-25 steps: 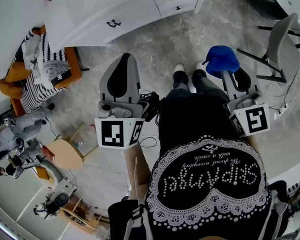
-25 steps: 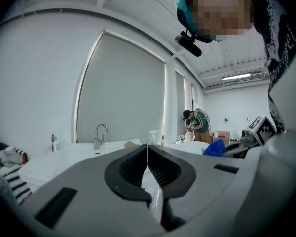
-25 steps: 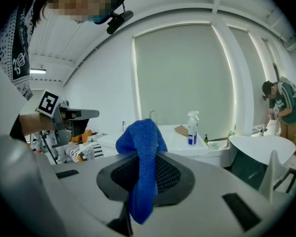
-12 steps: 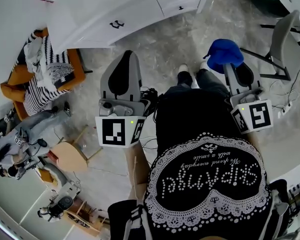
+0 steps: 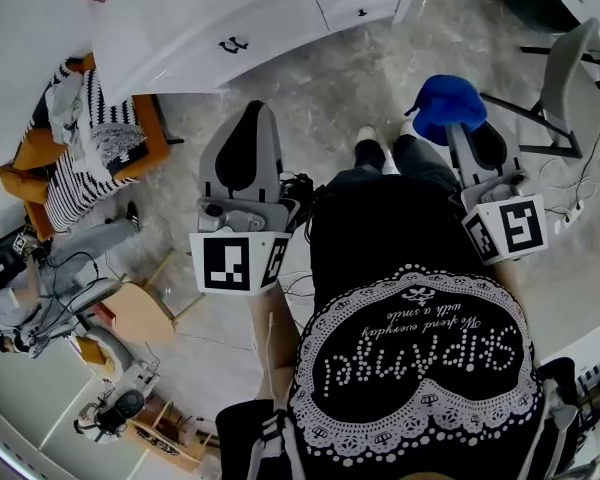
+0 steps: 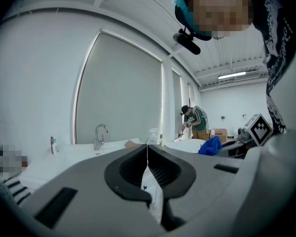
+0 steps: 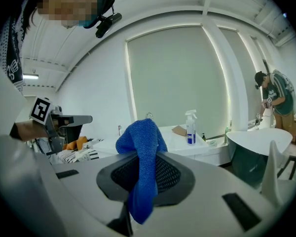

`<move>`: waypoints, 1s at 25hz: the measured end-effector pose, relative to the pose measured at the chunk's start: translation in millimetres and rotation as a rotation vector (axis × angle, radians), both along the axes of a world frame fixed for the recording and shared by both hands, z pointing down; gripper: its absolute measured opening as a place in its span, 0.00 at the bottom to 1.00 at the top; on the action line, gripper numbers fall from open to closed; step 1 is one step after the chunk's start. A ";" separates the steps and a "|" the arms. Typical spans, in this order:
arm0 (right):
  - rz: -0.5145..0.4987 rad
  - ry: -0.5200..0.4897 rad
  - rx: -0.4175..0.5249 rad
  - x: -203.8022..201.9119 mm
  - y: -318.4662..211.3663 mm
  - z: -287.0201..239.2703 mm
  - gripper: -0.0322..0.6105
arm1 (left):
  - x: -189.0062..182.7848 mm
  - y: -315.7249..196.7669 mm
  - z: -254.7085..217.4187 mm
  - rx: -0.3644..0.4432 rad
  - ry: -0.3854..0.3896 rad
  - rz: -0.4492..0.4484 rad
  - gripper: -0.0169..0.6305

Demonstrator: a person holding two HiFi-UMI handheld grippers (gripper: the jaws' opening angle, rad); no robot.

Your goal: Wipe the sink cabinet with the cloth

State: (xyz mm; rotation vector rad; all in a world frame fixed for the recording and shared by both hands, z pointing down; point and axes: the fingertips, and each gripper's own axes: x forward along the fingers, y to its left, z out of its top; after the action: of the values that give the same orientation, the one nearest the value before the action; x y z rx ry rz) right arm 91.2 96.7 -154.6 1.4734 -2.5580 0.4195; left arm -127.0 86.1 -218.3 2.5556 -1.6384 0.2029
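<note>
Blue cloth (image 7: 139,147) in right gripper (image 7: 147,156) (tight)

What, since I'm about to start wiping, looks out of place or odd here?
Nothing looks spilled or damaged. The blue cloth hangs pinched in the right gripper, away from the white sink cabinet. One stray item: a flat tan piece lying on its top near the white spray bottle.

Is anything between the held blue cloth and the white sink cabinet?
Nothing visible: the right gripper holds the blue terry cloth short of the white sink cabinet, with only marbled grey floor between.
</note>
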 end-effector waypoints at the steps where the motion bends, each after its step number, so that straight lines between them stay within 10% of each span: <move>1: 0.000 0.001 0.001 -0.2 0.5 -0.4 0.15 | 0.0 0.4 -0.5 0.001 0.002 0.001 0.04; 25: -0.074 0.014 -0.006 -24.7 26.6 1.1 0.14 | -3.9 20.7 -0.9 0.011 0.013 0.033 0.04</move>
State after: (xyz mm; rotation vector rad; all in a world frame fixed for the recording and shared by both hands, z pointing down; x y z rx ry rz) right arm 66.5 123.3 -153.5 1.3696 -2.5886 0.4041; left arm -130.9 106.9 -219.2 2.5882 -1.5983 0.1795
